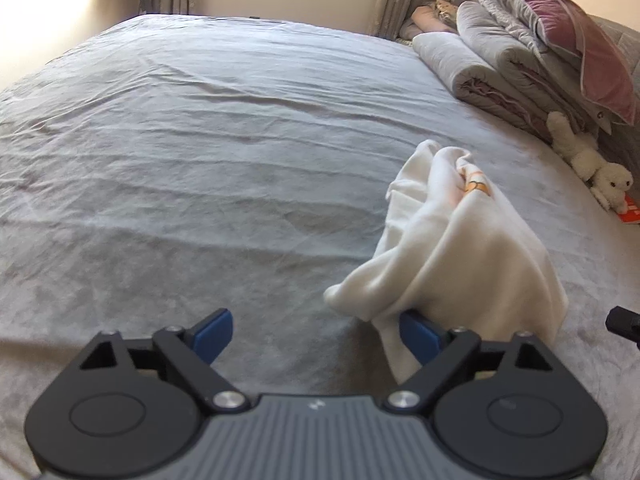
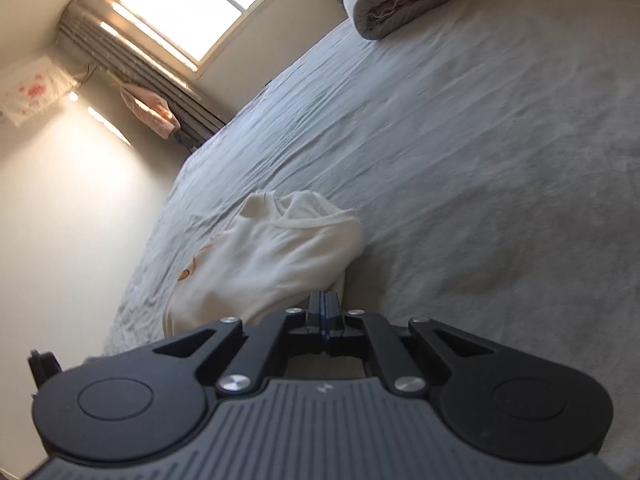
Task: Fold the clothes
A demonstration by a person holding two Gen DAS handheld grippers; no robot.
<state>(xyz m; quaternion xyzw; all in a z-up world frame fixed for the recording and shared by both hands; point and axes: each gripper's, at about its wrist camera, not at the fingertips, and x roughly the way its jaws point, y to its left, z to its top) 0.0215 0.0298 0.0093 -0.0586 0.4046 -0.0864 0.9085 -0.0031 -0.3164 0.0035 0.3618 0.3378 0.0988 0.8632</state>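
A cream white garment with an orange print is bunched up and lifted above the grey bed sheet. My left gripper is open; the cloth drapes over its right blue finger, nothing sits between the fingers. In the right wrist view the same garment hangs crumpled in front of my right gripper, whose blue pads are pressed together on the garment's edge. The right gripper's tip shows at the left wrist view's right edge.
Folded grey quilts and a mauve pillow are stacked at the bed's far right. A white plush toy lies beside them, with an orange item. Window, curtains and wall lie beyond the bed.
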